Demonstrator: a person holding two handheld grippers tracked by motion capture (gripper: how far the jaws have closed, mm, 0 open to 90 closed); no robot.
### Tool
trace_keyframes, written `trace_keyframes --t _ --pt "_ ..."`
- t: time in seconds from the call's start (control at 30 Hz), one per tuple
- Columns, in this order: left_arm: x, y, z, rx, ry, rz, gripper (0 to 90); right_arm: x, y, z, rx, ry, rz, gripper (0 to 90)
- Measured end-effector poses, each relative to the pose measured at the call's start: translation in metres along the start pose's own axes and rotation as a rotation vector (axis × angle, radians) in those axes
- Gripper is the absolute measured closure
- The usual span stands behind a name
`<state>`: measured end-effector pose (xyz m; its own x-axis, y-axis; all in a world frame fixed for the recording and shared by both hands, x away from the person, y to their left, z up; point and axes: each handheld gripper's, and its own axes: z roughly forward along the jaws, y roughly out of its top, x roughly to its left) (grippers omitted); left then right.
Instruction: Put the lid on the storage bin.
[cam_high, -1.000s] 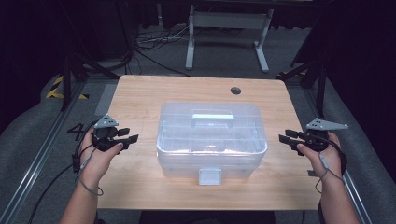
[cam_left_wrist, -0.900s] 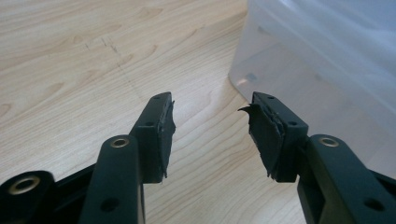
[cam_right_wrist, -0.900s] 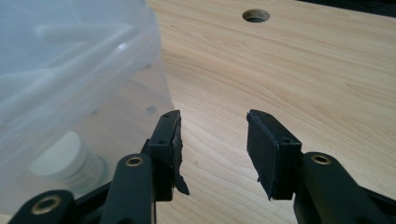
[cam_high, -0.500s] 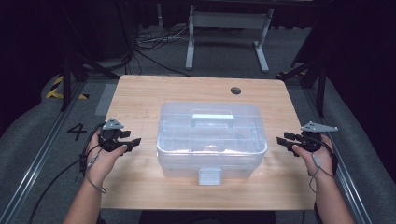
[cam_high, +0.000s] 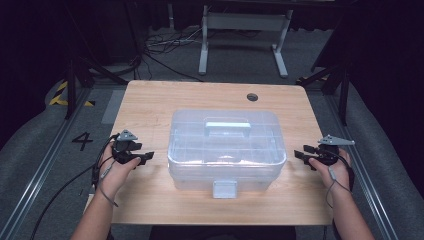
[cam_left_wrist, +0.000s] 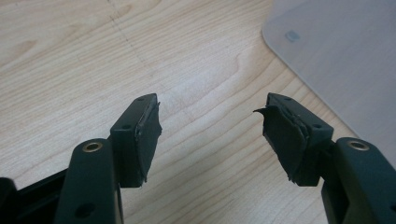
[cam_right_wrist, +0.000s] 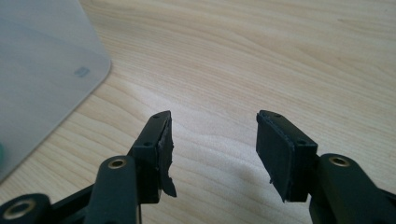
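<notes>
One clear plastic storage box sat on the wooden table, about the middle and slightly toward the person's side. It had one handle on the lid and one front latch, down. Contents were too blurred through the plastic to count. Two grippers, one per hand.

The left gripper was held low over the table just left of the box, pointing in toward its left wall, apart from it. The left hand wrapped the body from beneath, forearm coming up from the near edge. In the left gripper view its jaws stood wide apart, having just been opening, with bare wood between them and a rounded corner of the box ahead to the right, not touched.

The right gripper mirrored it just right of the box, pointing at the right wall, not touching. The right hand cupped it from below. In the right gripper view the jaws were likewise spread, having just been opening, nothing between them; a box corner lay ahead to the left.

One round hole in the table top behind the box. Beyond the table, a metal stand and loose cables on the floor; a floor mark "4" at left. Nothing lay between either gripper and the box.
</notes>
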<state>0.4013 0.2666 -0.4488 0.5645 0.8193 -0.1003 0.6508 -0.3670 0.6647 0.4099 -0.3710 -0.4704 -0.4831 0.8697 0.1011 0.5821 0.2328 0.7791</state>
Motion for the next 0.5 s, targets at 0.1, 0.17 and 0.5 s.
trace_keyframes --t 0.1,0.17,0.5 --pt "-0.002 -0.001 0.005 0.016 -0.003 -0.011 37.0 0.0 -0.004 0.004 0.008 -0.017 0.004 43.0" --pt "-0.002 -0.001 0.007 0.024 0.003 -0.002 36.6 0.001 -0.006 0.007 0.017 -0.035 -0.009 42.1" --pt "-0.006 -0.004 0.016 0.022 0.037 -0.005 31.7 0.004 -0.009 0.015 0.029 -0.046 -0.027 37.9"
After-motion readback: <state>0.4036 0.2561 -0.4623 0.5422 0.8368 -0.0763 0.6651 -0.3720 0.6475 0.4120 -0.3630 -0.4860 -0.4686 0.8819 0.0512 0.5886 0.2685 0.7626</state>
